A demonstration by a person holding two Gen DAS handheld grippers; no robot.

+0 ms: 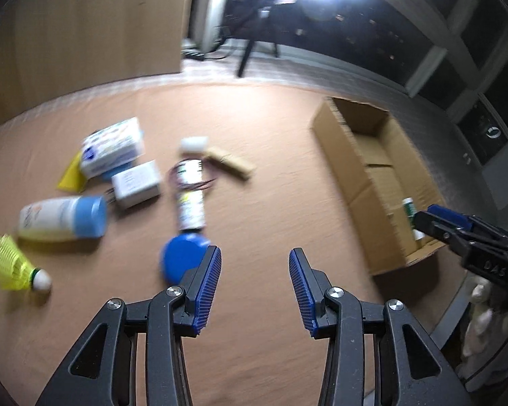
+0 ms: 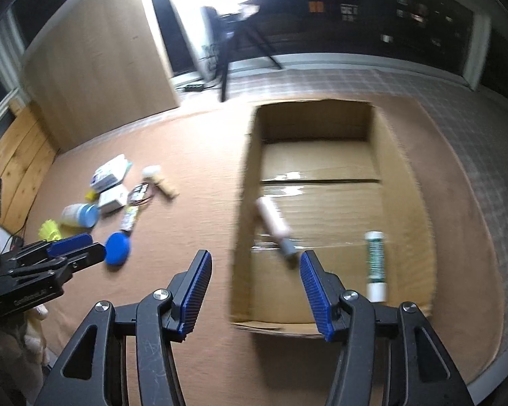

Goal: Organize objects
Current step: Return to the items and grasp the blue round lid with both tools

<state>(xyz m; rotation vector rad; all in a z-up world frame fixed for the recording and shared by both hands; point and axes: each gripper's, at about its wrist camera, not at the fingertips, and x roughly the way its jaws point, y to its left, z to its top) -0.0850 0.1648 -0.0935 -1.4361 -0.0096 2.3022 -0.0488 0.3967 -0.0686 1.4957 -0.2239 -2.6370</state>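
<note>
The left gripper (image 1: 255,279) fills the foreground of its own view, its blue-padded jaws standing apart with nothing between them, over bare tan cloth (image 1: 254,118). Just past its left pad lies a blue round case (image 1: 181,258), flat on the cloth.

The right gripper (image 2: 255,291) likewise has its jaws parted and empty, hanging above the near end of the cardboard box (image 2: 247,169). Inside the box a pale tube (image 2: 274,225) lies slantwise, its grey cap toward the gripper, its long axis running up and left; it shows between the pads but beyond and below them, untouched and blurred. A green-and-white tube (image 2: 376,260) lies near the right wall of the box, its long axis running roughly along the length of the box, outside the right pad.

Left of the box, well apart on the cloth, the remaining things lie scattered: a white bottle with a blue cap (image 1: 64,218) on its side, cap pointing right; a yellow shuttlecock (image 1: 17,265), cork pointing right; a small white box (image 1: 137,182); a printed packet (image 1: 113,149); and a labelled tube (image 1: 190,208) pointing toward the camera.
</note>
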